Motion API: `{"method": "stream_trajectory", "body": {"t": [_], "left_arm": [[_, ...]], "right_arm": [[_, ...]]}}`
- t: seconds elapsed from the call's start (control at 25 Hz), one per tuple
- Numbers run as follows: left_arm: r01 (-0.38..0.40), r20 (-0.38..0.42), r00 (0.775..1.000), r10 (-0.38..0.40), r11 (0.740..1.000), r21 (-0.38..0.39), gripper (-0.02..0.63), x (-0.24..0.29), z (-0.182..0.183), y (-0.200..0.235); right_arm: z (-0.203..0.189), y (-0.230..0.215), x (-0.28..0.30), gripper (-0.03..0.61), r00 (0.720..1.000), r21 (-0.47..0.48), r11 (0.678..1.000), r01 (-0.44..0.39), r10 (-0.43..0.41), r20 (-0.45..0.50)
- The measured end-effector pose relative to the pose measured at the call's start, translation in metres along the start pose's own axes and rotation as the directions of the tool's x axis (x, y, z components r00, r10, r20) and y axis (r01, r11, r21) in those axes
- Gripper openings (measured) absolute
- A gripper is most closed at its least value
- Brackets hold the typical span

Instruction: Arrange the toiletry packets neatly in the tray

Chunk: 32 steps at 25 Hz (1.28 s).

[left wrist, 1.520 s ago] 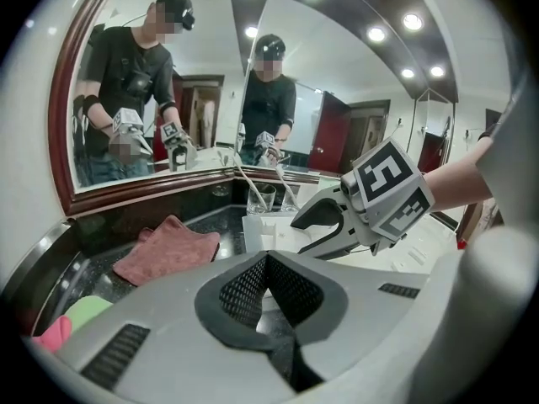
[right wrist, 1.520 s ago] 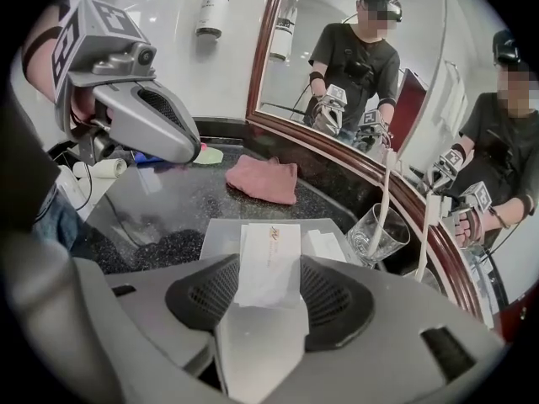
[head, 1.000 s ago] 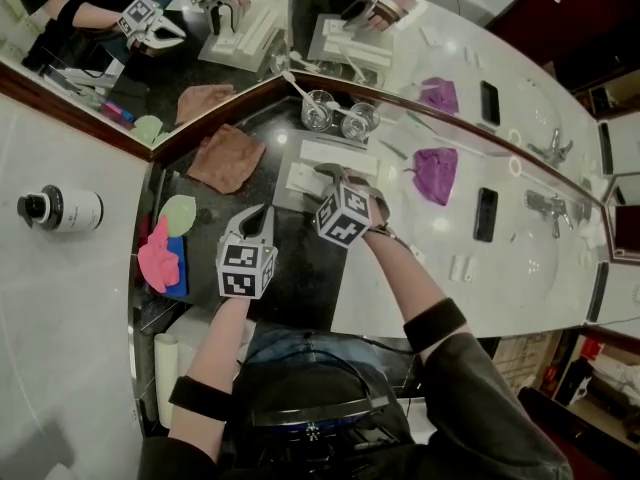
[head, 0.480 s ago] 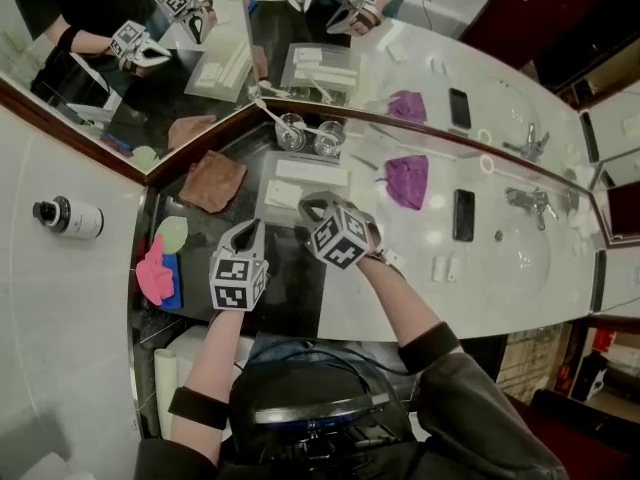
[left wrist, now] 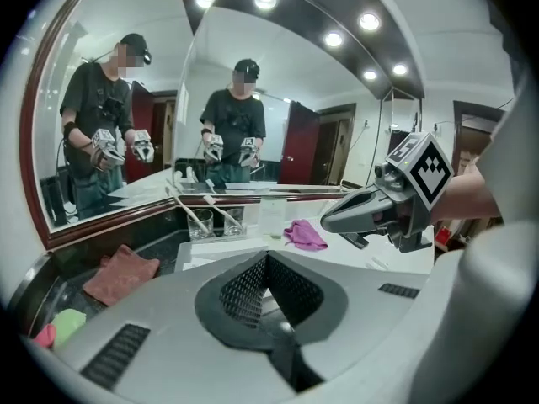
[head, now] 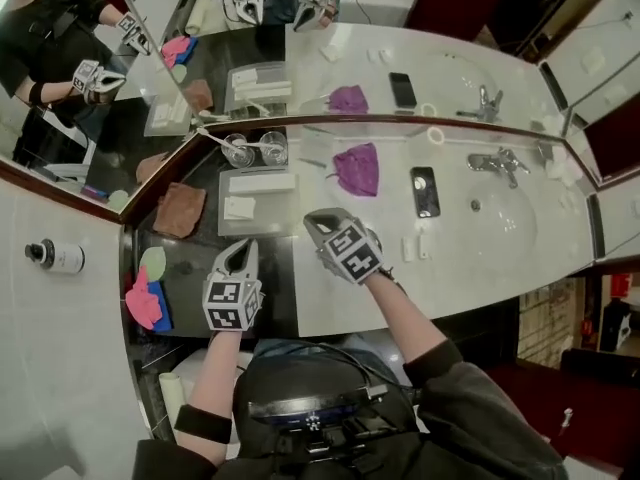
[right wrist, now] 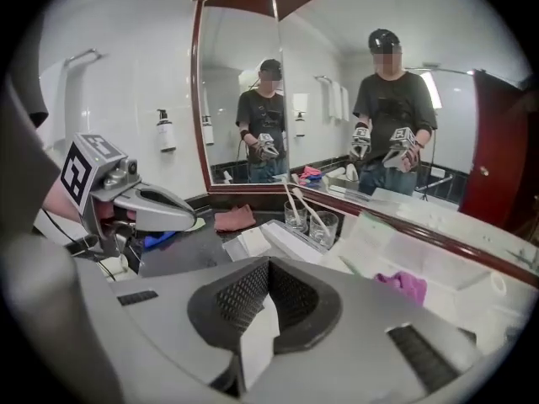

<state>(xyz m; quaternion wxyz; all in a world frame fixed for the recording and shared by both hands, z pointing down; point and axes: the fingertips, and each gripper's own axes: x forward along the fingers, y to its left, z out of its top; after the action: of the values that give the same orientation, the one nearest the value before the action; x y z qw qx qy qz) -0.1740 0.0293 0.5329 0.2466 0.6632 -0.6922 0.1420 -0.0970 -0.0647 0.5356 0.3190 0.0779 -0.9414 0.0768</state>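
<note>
Left tongs (left wrist: 267, 261) closed, empty | right tongs (right wrist: 269, 263) clamped on white packet (right wrist: 255, 343), just short of tray (head: 278, 216) | two more packets (head: 262, 182) lie in tray on worktop (head: 470, 268)

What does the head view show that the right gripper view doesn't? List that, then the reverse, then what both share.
Head view only: the phone, the faucet and the sink.

Right gripper view only: the white packet, clamped between the jaws of the right gripper.

Both: the tray, the two glasses, the purple cloth, the brown cloth and the left gripper.
</note>
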Motion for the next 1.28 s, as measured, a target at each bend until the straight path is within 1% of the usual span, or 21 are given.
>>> {"method": "stream_trajectory", "body": {"t": [0.16, 0.24, 0.4, 0.56, 0.8, 0.96, 1.08, 1.16, 1.24, 1.28], "left_arm": [[0.043, -0.01, 0.999, -0.043, 0.999, 0.004, 0.002, 0.009, 0.004, -0.04], [0.07, -0.015, 0.997, -0.07, 0.997, 0.016, 0.002, 0.014, 0.005, -0.058], [0.12, -0.02, 0.993, -0.119, 0.992, 0.035, 0.002, 0.019, 0.006, -0.091], [0.161, -0.027, 0.987, -0.16, 0.984, 0.07, 0.002, 0.021, 0.003, -0.114], [0.162, -0.029, 0.987, -0.16, 0.982, 0.099, 0.002, 0.019, -0.001, -0.129], [0.158, -0.025, 0.987, -0.156, 0.977, 0.145, 0.002, 0.019, -0.001, -0.134], [0.165, -0.029, 0.986, -0.162, 0.976, 0.146, 0.002, 0.02, -0.001, -0.139], [0.173, -0.037, 0.985, -0.169, 0.975, 0.137, 0.002, 0.021, -0.001, -0.143], [0.176, -0.038, 0.984, -0.172, 0.975, 0.132, 0.002, 0.022, -0.004, -0.144], [0.178, -0.039, 0.984, -0.174, 0.975, 0.13, 0.002, 0.023, -0.006, -0.145]], "right_arm": [[-0.031, -0.028, -0.043, 0.017, 0.999, 0.125, 0.991, 0.041, -0.043, 0.017], [-0.054, -0.042, -0.061, 0.017, 0.997, 0.166, 0.984, 0.072, -0.074, 0.01], [-0.089, -0.057, -0.09, 0.017, 0.993, 0.203, 0.972, 0.116, -0.117, -0.007], [-0.106, -0.058, -0.109, 0.017, 0.992, 0.221, 0.967, 0.129, -0.127, -0.022], [-0.12, -0.055, -0.12, 0.017, 0.991, 0.215, 0.968, 0.13, -0.124, -0.039], [-0.119, -0.05, -0.123, 0.017, 0.992, 0.215, 0.969, 0.124, -0.118, -0.041], [-0.122, -0.048, -0.123, 0.017, 0.992, 0.202, 0.972, 0.121, -0.113, -0.049], [-0.125, -0.046, -0.122, 0.018, 0.991, 0.167, 0.978, 0.125, -0.115, -0.068], [-0.135, -0.044, -0.117, 0.021, 0.987, 0.093, 0.987, 0.129, -0.118, -0.11], [-0.142, -0.041, -0.113, 0.039, 0.984, 0.051, 0.992, 0.119, -0.111, -0.139]]}}
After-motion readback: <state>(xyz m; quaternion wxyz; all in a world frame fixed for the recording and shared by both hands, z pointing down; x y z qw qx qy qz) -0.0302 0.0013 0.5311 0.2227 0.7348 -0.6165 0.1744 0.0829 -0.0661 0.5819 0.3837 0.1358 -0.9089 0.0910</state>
